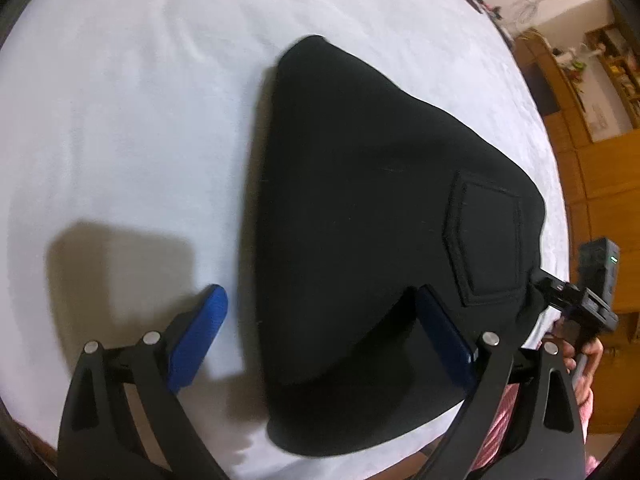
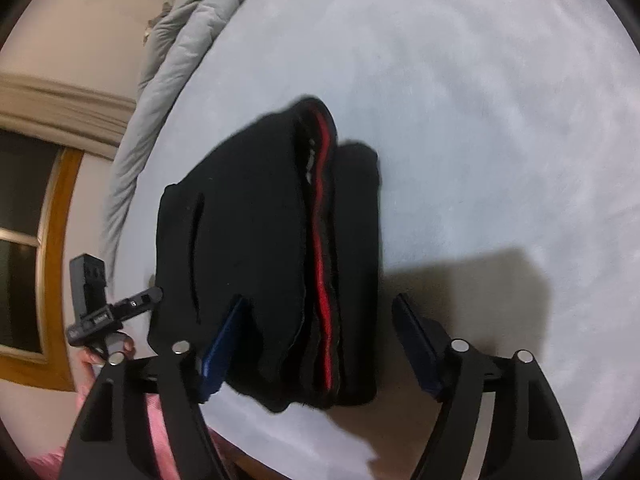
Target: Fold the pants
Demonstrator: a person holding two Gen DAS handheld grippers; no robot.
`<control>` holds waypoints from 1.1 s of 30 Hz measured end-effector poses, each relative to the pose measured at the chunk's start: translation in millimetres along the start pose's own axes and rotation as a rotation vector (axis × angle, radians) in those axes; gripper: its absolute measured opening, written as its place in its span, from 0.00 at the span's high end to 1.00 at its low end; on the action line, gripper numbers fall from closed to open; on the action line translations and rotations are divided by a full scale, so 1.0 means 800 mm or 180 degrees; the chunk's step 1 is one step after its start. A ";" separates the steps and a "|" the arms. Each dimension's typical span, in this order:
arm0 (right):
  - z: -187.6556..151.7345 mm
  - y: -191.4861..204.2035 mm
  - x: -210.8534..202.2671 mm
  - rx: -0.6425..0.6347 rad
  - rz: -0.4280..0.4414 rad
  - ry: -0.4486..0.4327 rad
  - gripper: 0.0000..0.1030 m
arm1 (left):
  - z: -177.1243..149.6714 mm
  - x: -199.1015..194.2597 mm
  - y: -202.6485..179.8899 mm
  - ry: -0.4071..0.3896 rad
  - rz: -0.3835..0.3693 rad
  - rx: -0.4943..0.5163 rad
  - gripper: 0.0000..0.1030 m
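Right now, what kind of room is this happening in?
Most likely a bedroom. The black pants lie on a white bed sheet, a grey quilt is bunched along the bed's far edge, and wooden shelving stands against the wall.

Folded pants (image 1: 360,220) lie on the bed sheet (image 1: 120,120), between both grippers; a rumpled quilt (image 2: 168,64) lies along the bed's far edge.

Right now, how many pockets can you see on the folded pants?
2: a sewn patch pocket on the top layer, and a slit pocket near the left edge of the pants. Others may be hidden inside.
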State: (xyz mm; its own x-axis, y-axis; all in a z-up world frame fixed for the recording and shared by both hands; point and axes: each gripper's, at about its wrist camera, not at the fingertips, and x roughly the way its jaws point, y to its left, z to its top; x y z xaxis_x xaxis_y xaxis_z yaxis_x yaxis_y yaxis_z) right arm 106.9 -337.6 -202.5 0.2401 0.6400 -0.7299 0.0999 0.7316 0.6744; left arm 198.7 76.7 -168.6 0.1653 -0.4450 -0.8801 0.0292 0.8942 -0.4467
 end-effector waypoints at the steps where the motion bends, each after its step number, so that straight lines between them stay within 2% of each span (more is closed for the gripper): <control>1: 0.001 -0.004 0.005 0.0030 0.0057 0.0021 0.24 | 0.000 0.004 -0.004 0.0028 -0.0052 0.0035 0.08; 3: 0.002 -0.005 0.012 0.0060 0.0151 0.0047 0.22 | 0.004 0.012 -0.014 0.0137 -0.0168 0.0120 0.06; 4: 0.002 -0.006 0.014 0.0039 0.0180 0.0057 0.22 | 0.004 0.018 -0.017 0.0162 -0.0139 0.0150 0.06; 6: 0.002 -0.004 0.014 0.0004 0.0248 0.0066 0.33 | 0.006 0.026 -0.024 0.0191 -0.0091 0.0162 0.06; 7: 0.003 -0.002 0.013 0.0009 0.0281 0.0061 0.45 | 0.007 0.024 -0.026 0.0162 -0.0095 0.0098 0.07; 8: 0.001 0.000 0.009 -0.0026 0.0335 0.0034 0.55 | 0.007 0.021 -0.026 0.0139 -0.0109 0.0053 0.17; 9: -0.001 0.002 0.003 -0.0058 0.0367 0.0006 0.59 | 0.007 0.014 -0.026 0.0113 -0.0140 0.0008 0.35; 10: -0.002 0.005 -0.001 -0.0079 0.0394 -0.0024 0.63 | 0.007 0.011 -0.026 0.0095 -0.0169 -0.0022 0.44; 11: -0.003 0.007 -0.005 -0.0099 0.0416 -0.0046 0.65 | 0.007 0.006 -0.026 0.0066 -0.0159 -0.0063 0.61; 12: -0.004 0.010 -0.011 -0.0137 0.0449 -0.0081 0.66 | 0.008 0.004 -0.025 0.0059 -0.0179 -0.0086 0.67; 15: -0.005 0.024 -0.027 -0.0275 0.0531 -0.0170 0.68 | 0.012 -0.003 -0.023 0.0035 -0.0266 -0.0181 0.76; 17: -0.004 0.037 -0.036 -0.0399 0.0489 -0.0221 0.69 | 0.013 -0.015 -0.018 -0.0043 -0.0357 -0.0225 0.80; 21: 0.010 0.056 -0.061 -0.0563 0.0539 -0.0375 0.69 | 0.027 -0.039 -0.040 -0.0266 -0.0598 -0.0132 0.83; 26: 0.052 0.076 -0.102 -0.0786 0.0502 -0.0686 0.69 | 0.060 -0.050 -0.077 -0.0515 -0.0684 -0.0026 0.84; 30: 0.096 0.059 -0.104 -0.0707 0.0526 -0.0789 0.69 | 0.097 -0.052 -0.095 -0.0757 -0.0712 0.0066 0.84; 33: 0.121 0.023 -0.075 -0.0514 0.0470 -0.0674 0.68 | 0.120 -0.027 -0.085 -0.0709 -0.0650 0.0064 0.83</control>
State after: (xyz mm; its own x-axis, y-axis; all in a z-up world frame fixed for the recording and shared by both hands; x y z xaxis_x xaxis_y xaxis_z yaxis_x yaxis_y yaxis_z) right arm 188.2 -385.0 -135.4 0.4383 0.6915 -0.5742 -0.1019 0.6729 0.7326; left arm 287.7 30.5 -103.9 0.3662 -0.5963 -0.7144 0.1032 0.7890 -0.6057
